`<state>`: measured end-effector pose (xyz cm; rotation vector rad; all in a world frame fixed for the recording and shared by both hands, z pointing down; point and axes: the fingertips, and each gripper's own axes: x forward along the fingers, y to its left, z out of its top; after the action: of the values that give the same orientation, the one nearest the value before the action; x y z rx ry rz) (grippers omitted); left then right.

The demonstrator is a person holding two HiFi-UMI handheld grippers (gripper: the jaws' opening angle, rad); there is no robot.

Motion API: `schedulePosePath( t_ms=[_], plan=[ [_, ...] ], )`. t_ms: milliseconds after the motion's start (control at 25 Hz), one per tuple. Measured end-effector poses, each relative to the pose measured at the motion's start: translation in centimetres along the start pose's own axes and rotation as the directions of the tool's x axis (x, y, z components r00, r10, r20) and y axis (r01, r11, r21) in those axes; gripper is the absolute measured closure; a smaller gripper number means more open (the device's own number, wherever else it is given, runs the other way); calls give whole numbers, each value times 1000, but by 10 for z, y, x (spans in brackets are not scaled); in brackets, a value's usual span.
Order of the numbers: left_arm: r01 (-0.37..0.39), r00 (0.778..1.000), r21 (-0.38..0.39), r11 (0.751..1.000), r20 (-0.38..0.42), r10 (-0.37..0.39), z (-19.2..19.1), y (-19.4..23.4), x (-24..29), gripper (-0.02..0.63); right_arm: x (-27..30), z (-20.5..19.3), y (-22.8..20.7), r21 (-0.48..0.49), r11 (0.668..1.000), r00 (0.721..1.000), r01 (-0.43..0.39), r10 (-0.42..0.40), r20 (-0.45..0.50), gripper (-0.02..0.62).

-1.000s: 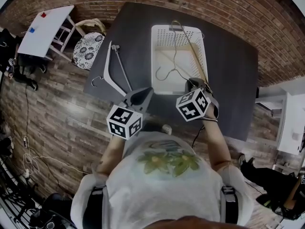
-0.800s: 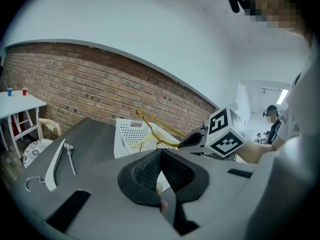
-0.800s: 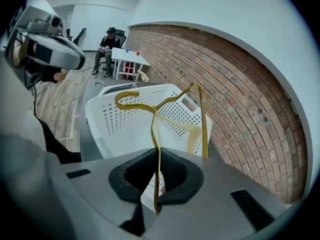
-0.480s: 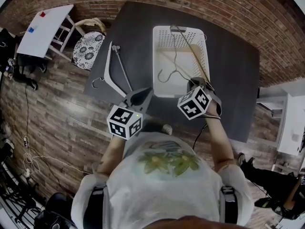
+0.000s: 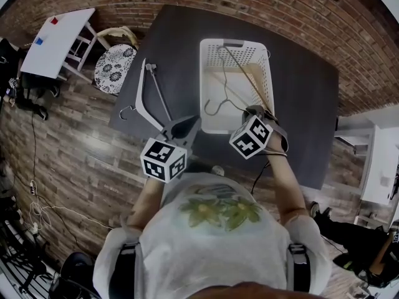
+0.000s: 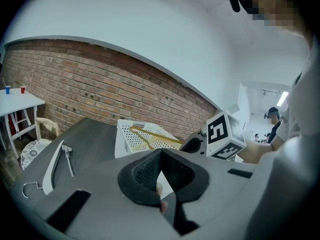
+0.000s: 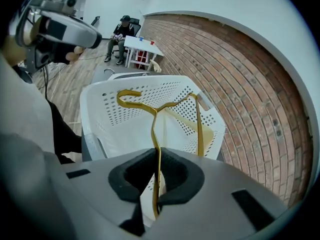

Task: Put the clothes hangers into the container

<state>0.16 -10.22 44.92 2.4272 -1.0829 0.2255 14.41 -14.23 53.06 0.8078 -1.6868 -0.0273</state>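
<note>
Standing mid-width on the dark table (image 5: pixel 299 92), the white perforated basket (image 5: pixel 204 80) runs from the near edge toward the far one. No shift in it.

The white hanger (image 5: pixel 141 92) lies flat along the table's left edge, with its hook toward the near-left corner. It is well apart from the basket and not yet dealt with.

Change: the gold hanger (image 7: pixel 154 134) has tipped lower over the last second. Its far end, earlier up at the basket's far rim, now sits down inside it. The hook hangs above the basket floor by the left wall. Judged: lowering almost done, release due next, one hanger left after that.

Look: thin gold wire with bent shoulders, probably light and springy, and it may snag in the holes.

The right gripper (image 7: pixel 157 159) is pinched on one wire run of the gold hanger, at the basket's near-right corner. The left gripper (image 6: pixel 161 159) has its jaws together with nothing between them, at the near edge.
</note>
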Motion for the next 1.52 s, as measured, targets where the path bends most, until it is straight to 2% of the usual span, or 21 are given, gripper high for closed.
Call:
schedulePosePath(
  t_ms=[560,840,1120,1240,1520],
  plan=[
    [-5,1000,-18,1000,12,5,7,12,5,577,22,-1,5,-16,998,997,-62,61,-47,554],
    [-17,1000,-22,1000,9,17,7,15,4,577,28,-2,8,-58,996,996,-66,62,-70,554],
    [-23,1000,-23,999,8,23,6,15,3,577,35,-6,9,-52,996,995,-74,70,-71,551],
    [-25,1000,-23,999,8,25,6,15,1,577,37,-6,9,-68,996,996,-56,51,-72,551],
    [-32,999,-22,999,10,32,4,13,-3,577,39,-7,5,-82,996,997,-20,14,-76,488]
  ],
)
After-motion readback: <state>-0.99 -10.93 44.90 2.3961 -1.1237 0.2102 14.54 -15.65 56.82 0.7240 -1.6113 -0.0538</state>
